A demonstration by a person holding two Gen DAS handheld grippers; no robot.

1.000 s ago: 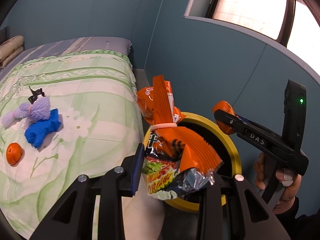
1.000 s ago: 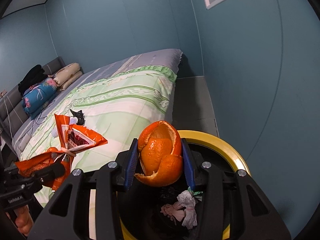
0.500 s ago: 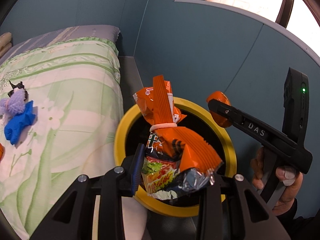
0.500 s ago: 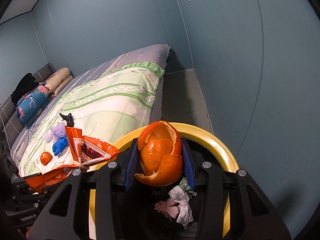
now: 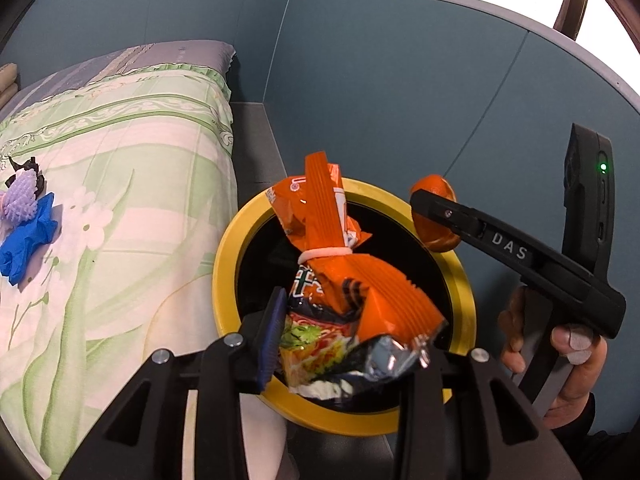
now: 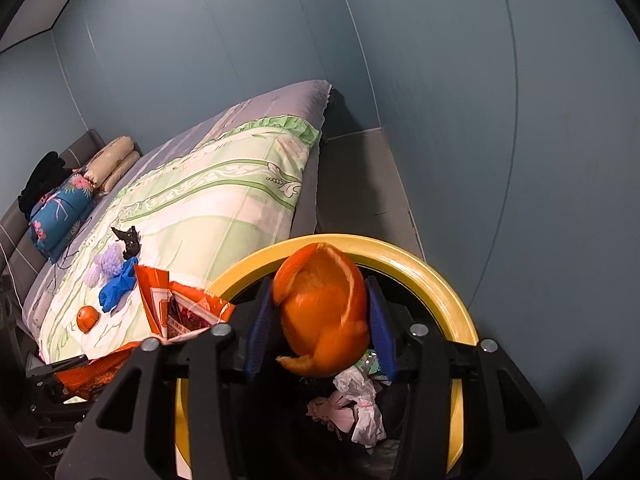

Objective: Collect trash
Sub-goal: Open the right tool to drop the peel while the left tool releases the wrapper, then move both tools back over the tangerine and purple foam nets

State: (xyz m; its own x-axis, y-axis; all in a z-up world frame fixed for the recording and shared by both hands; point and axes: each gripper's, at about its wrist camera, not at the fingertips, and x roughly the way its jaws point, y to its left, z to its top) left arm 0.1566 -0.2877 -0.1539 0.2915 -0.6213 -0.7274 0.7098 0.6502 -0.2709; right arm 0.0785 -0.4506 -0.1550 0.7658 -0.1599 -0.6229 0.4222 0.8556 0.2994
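Over the yellow-rimmed bin [image 5: 224, 280], the left gripper [image 5: 352, 344] jaws are opening around a tied snack wrapper [image 5: 352, 292], the right gripper [image 6: 320, 320] jaws around orange peel [image 6: 320, 312]. Farther off on the bed [image 6: 208, 200], a blue glove [image 6: 116, 288], purple foam net [image 6: 106, 266] and small orange piece [image 6: 87, 317] remain.

Bin [image 5: 344, 412] right of bed [image 5: 132, 184]

Blue-grey walls [image 6: 460, 80] enclose the room, with a bright window [image 5: 608, 4] at one o'clock. A bed [image 5: 120, 152] with a green floral quilt fills nine o'clock, beside grey floor [image 6: 360, 184].
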